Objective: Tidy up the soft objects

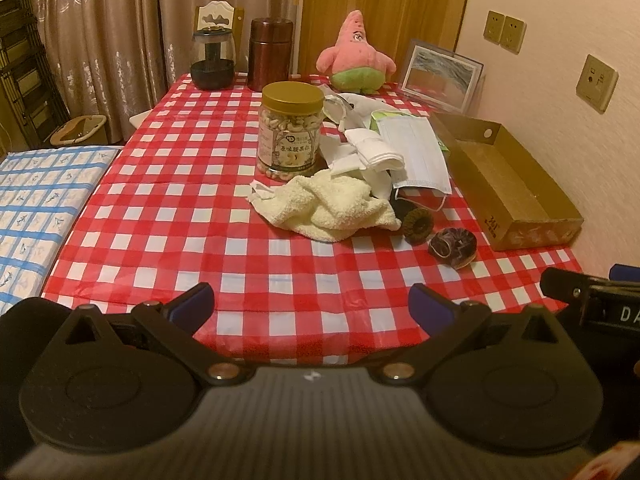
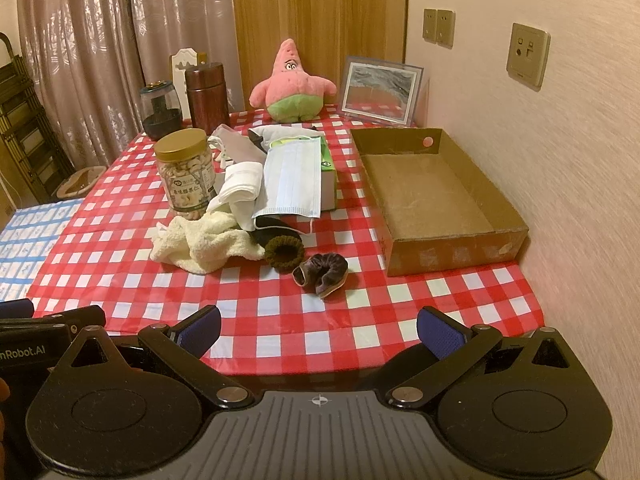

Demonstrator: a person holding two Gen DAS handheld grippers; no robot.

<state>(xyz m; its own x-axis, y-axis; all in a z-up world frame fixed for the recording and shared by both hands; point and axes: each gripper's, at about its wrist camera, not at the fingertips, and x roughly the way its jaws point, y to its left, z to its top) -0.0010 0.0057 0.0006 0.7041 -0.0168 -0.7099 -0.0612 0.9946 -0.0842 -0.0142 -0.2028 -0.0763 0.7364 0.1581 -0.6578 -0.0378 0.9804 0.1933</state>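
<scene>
Both grippers hung over the near edge of the table (image 2: 400, 320), angled down at the checked cloth. Left gripper (image 1: 312, 308) jaws were spread wide, nothing between them; right gripper (image 2: 319, 332) the same, spread and empty. The soft things lay heaped mid-table, well apart from both grippers. A cream towel (image 2: 208, 244) sat crumpled nearest the near edge, touching a jar (image 2: 186, 174) of nuts behind it. White cloths (image 2: 240, 188) were piled between jar and a tissue box (image 2: 328, 176), with a face mask (image 2: 294, 180) draped over the box's near side. A brown scrunchie (image 2: 285, 253) lay just beside the towel's right end, and a purple scrunchie (image 2: 322, 274) just beside that, toward the near edge. A cardboard box (image 2: 448, 256) stood open and empty along the right edge, against the wall, near the purple scrunchie but not touching it. At the far edge stood a pink plush (image 2: 291, 84), a framed picture (image 2: 380, 90) at the far right corner, a brown canister (image 2: 207, 94) and a glass jar (image 2: 160, 108) to the left.
</scene>
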